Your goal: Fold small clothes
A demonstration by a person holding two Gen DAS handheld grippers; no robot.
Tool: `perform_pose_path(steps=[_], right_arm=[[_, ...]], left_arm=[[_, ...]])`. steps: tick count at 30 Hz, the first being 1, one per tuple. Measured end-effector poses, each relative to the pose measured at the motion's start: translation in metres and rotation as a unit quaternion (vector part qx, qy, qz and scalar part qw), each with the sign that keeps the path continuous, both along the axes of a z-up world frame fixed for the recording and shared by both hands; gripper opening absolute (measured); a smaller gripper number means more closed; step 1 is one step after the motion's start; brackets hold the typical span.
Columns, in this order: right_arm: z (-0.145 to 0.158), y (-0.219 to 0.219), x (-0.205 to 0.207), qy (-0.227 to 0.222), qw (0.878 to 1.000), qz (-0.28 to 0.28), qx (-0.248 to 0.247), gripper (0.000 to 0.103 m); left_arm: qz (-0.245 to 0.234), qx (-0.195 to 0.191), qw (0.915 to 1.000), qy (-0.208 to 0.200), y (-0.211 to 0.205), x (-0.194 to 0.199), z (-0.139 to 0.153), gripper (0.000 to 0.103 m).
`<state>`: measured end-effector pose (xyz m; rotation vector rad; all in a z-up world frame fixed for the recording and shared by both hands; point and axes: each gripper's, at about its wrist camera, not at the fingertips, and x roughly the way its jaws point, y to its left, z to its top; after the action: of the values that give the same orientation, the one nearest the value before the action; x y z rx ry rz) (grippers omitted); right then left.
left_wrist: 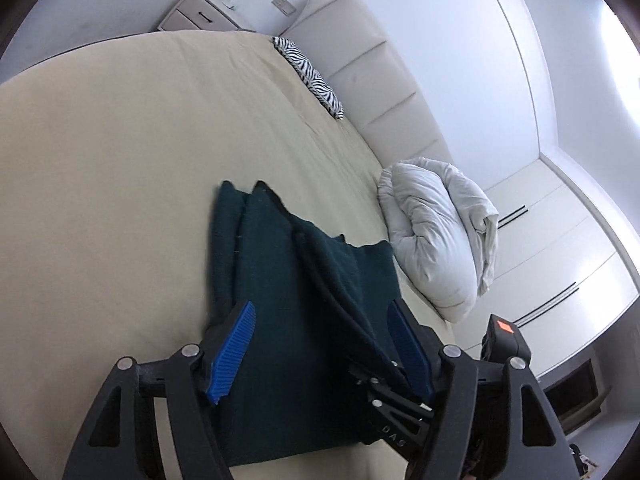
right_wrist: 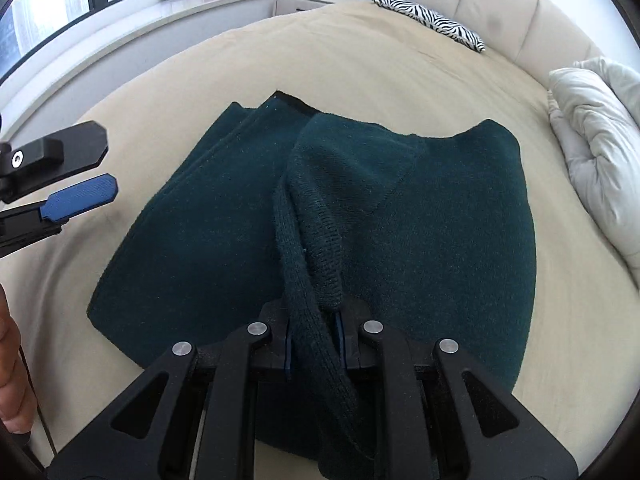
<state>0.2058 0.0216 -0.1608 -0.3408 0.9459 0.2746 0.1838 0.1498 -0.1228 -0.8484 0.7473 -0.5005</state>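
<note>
**Right gripper pinches the sweater's ribbed edge**

The dark green sweater lies on the bed. The right gripper grips its ribbed band; only the left view shows the left gripper spread wide above it, near a pillow.

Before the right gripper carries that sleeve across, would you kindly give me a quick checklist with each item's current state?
1. Right gripper shut on the ribbed sleeve: ok.
2. Left gripper open and off the cloth: ok.
3. Dark green sweater lying flat on the bed: not ok, its far edges are bunched.
4. Grey duvet apart from the sweater: ok.
5. Zebra pillow well away: ok.
6. How much cloth the right gripper holds: cannot tell.
</note>
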Motion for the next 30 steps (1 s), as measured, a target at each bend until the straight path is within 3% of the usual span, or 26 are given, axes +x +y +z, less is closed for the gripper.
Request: perform_pose_path(steps=[4, 6, 9, 12, 14, 16, 19, 23, 27, 30], right_arm=[[0.0, -0.007, -0.017, -0.026, 0.999, 0.01, -0.016, 0.014], [-0.003, -0.003, -0.025, -0.041, 0.998, 0.019, -0.035, 0.014], [-0.005, 0.002, -0.037, -0.065, 0.995, 0.034, -0.061, 0.014], [-0.008, 0.001, -0.044, -0.078, 0.994, 0.039, -0.071, 0.014], [-0.013, 0.003, -0.046, -0.085, 0.993, 0.044, -0.075, 0.015], [-0.013, 0.002, -0.053, -0.089, 0.992, 0.051, -0.079, 0.018], [-0.015, 0.004, -0.065, -0.087, 0.991, 0.059, -0.078, 0.022], [0.001, -0.005, -0.098, -0.081, 0.994, 0.069, -0.039, 0.042], [0.038, -0.03, -0.124, -0.075, 0.992, 0.078, 0.057, 0.042], [0.059, -0.055, -0.121, -0.091, 0.989, 0.057, 0.103, 0.045]], left_arm=[[-0.048, 0.053, 0.9974, 0.001, -0.032, 0.028, 0.016, 0.075], [-0.087, 0.053, 0.9944, 0.025, -0.048, 0.05, 0.009, 0.075], [-0.103, 0.069, 0.9909, 0.054, -0.063, 0.07, -0.007, 0.075], [-0.112, 0.05, 0.9898, 0.072, -0.07, 0.083, -0.022, 0.074], [-0.119, 0.041, 0.9895, 0.072, -0.073, 0.091, -0.025, 0.067], [-0.124, 0.032, 0.9886, 0.079, -0.074, 0.097, -0.03, 0.041], [-0.128, 0.014, 0.9877, 0.09, -0.071, 0.1, -0.039, 0.019], [-0.125, -0.004, 0.9883, 0.088, -0.067, 0.099, -0.04, 0.014], [-0.125, -0.019, 0.9888, 0.079, -0.061, 0.097, -0.031, 0.013], [-0.121, -0.026, 0.9897, 0.072, -0.052, 0.097, -0.022, 0.013]])
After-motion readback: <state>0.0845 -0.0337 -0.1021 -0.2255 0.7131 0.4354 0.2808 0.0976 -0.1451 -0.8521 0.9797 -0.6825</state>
